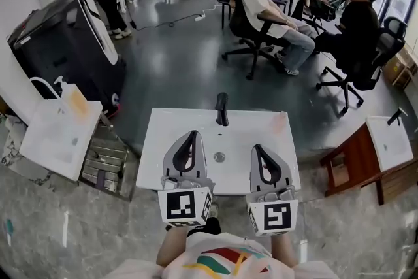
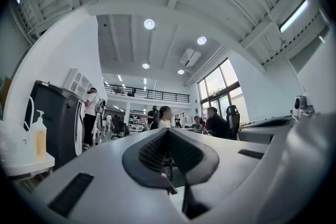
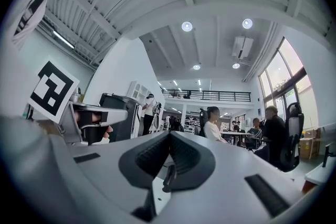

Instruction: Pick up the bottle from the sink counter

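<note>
A pale orange pump bottle (image 1: 74,101) stands on the back edge of a small white sink counter (image 1: 46,140) at the far left. It also shows at the left edge of the left gripper view as the bottle (image 2: 40,139). My left gripper (image 1: 193,134) and right gripper (image 1: 256,148) hover side by side over a different, central white sink (image 1: 166,153), well to the right of the bottle. Both point forward with jaws together and hold nothing. The left gripper view shows its jaws (image 2: 168,132) meeting, and the right gripper view shows the same (image 3: 170,135).
A black faucet (image 1: 223,108) and a drain (image 1: 219,157) lie just ahead of the grippers. A dark bin-like machine (image 1: 65,42) stands behind the left sink. A third sink on a wooden stand (image 1: 356,163) is at the right. People sit on office chairs (image 1: 251,36) beyond.
</note>
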`<state>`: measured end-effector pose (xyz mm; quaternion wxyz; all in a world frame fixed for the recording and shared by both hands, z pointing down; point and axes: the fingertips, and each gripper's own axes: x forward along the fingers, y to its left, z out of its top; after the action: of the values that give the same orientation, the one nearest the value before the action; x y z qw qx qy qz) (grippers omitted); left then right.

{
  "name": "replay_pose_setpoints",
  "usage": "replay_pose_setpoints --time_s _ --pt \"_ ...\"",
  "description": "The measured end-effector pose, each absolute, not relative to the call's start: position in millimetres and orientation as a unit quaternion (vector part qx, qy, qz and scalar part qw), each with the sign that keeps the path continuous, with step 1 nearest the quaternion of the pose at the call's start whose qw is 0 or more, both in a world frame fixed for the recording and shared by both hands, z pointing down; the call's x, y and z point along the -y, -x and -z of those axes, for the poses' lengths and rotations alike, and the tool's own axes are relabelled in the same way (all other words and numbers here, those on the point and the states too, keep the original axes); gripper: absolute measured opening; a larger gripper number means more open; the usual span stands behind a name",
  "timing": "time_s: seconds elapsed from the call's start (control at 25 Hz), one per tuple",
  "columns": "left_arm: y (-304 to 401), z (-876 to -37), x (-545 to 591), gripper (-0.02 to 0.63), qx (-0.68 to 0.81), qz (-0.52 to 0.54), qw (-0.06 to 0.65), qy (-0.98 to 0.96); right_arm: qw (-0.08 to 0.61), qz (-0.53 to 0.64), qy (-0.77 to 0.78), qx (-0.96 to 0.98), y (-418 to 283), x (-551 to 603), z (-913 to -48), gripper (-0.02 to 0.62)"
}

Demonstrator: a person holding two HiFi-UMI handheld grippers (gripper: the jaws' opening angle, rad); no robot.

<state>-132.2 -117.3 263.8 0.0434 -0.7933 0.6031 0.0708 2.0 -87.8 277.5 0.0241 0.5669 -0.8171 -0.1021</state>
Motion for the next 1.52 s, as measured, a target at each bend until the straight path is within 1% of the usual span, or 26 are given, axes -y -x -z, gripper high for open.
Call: replay_pose_setpoints --time_s 0.32,0.56,0.72,0.88,1.0,1.32,1.52 --pt "147.1 -252.0 211.1 0.018 -0.597 -0.070 0.065 0.796 0.001 0.099 -0.564 0.820 24.9 192.3 -266.1 0.012" --pt "156.7 -255.5 255.3 0.018 -0.598 -0.069 0.058 0.797 0.001 0.096 -0.568 0.818 35.0 237.1 -265.8 0.012" --pt "150.1 -262.2 268.0 0.018 -0.597 -0.062 0.048 0.799 0.012 0.090 -0.573 0.815 29.8 248.3 -270.4 0.012" --pt "140.1 -267.7 270.2 0.018 -0.600 -0.052 0.041 0.798 0.004 0.085 -0.574 0.814 20.0 252.1 -269.0 0.012" --pt "136.4 -265.7 267.7 0.018 -0.607 -0.056 0.045 0.791 -0.003 0.082 -0.569 0.818 16.9 252.8 -267.7 0.012" --pt "125.0 -265.7 257.9 0.018 -0.620 -0.054 0.053 0.781 0.003 0.089 -0.553 0.828 9.9 246.1 -269.6 0.012" --pt "117.6 -261.0 254.9 0.018 -0.620 -0.058 0.059 0.781 -0.011 0.083 -0.539 0.838 8.7 238.8 -267.4 0.012"
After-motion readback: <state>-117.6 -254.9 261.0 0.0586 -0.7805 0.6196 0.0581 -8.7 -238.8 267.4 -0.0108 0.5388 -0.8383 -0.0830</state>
